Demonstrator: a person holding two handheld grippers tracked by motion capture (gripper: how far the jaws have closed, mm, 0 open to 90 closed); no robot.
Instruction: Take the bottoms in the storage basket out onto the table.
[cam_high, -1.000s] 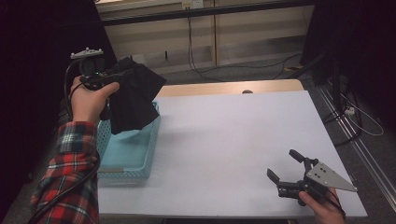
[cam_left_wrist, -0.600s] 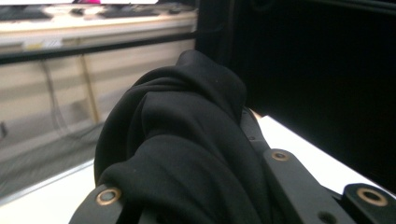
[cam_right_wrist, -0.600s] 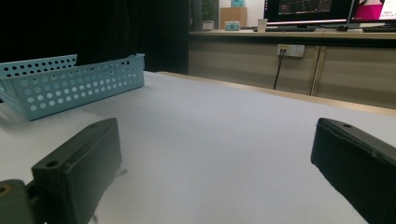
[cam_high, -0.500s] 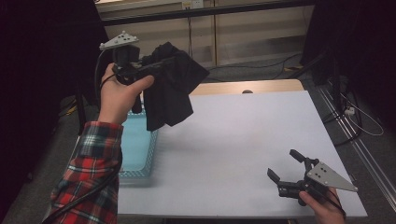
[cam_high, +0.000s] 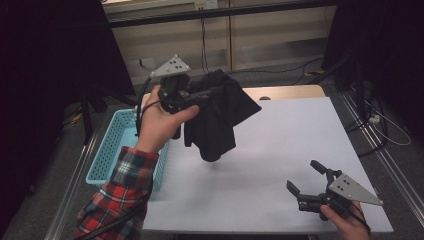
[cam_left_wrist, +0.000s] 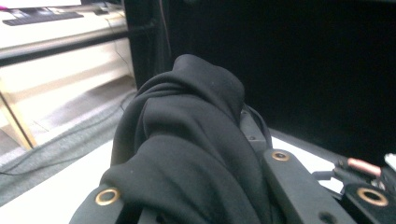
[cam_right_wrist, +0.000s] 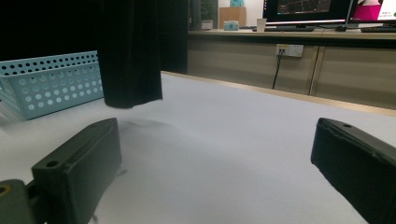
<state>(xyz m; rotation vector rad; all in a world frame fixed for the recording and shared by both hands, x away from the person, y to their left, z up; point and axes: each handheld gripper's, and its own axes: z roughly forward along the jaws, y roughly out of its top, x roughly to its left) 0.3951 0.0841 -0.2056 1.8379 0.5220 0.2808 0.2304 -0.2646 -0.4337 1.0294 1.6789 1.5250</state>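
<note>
Carrying black cloth (cam_high: 217, 117), clamped in left claw (cam_high: 200, 95), over white surface (cam_high: 280, 150). Right claw (cam_high: 306, 178) resting apart, empty. Next, likely: lowering and spreading.

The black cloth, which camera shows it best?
The high view: there the whole black cloth hangs from the left gripper, clear of the white table. The left gripper view shows a bunched fold clamped between the jaws; the right gripper view shows its lower hem hanging beside the blue basket.
</note>
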